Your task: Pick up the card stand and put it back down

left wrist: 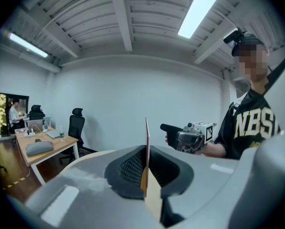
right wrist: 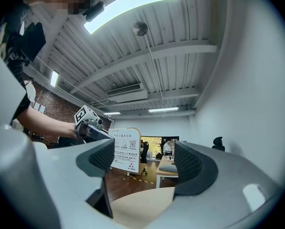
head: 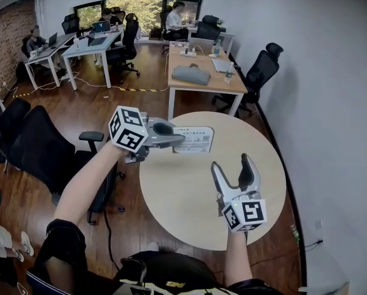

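The card stand [head: 196, 139] is a white printed card with a pale wooden edge. My left gripper [head: 173, 137] is shut on its left side and holds it upright over the far left part of the round table [head: 189, 192]. In the left gripper view the card [left wrist: 146, 147] stands edge-on, pinched between the dark pads. The right gripper view shows the card's printed face [right wrist: 125, 150] clear of the tabletop, with the left gripper [right wrist: 91, 128] on it. My right gripper [head: 232, 165] hovers open over the table's right half, nothing between its fingers [right wrist: 195, 166].
A wooden desk [head: 198, 72] with a grey bag stands just beyond the table. Black office chairs [head: 32, 143] are at the left and one [head: 258, 72] by the right wall. People sit at desks far back. The white wall runs close along the right.
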Demonstrator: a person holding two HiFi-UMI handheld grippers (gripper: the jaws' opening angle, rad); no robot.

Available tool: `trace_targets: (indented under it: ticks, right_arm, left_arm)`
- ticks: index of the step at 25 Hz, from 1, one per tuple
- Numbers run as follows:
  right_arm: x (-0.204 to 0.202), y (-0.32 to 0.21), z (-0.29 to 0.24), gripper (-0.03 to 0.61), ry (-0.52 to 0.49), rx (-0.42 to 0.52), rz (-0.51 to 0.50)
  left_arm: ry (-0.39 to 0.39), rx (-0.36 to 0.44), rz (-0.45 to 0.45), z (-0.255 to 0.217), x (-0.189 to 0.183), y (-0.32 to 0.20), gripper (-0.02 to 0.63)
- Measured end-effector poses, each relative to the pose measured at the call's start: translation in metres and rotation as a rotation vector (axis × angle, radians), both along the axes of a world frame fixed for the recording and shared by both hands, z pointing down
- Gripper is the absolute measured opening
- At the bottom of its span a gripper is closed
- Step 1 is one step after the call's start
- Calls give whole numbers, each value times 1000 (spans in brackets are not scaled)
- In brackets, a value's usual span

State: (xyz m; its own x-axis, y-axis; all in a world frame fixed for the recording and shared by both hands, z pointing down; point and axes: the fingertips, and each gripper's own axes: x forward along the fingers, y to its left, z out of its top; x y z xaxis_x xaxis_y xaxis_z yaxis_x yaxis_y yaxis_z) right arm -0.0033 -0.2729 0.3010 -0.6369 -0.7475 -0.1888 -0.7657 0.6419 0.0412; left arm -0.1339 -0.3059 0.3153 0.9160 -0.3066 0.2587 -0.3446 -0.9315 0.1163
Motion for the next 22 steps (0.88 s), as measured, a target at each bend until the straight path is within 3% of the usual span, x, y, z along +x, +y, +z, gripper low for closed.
trace_targets:
  ticks: [12,22]
  right_arm:
    - [2,-8,10,387,3,-14,20]
    - [32,-18,39,387,-6,-79,86]
  left_arm:
    - [30,-25,33,13,8,-5,17]
    - [40,-97,76,72,48,-32,17]
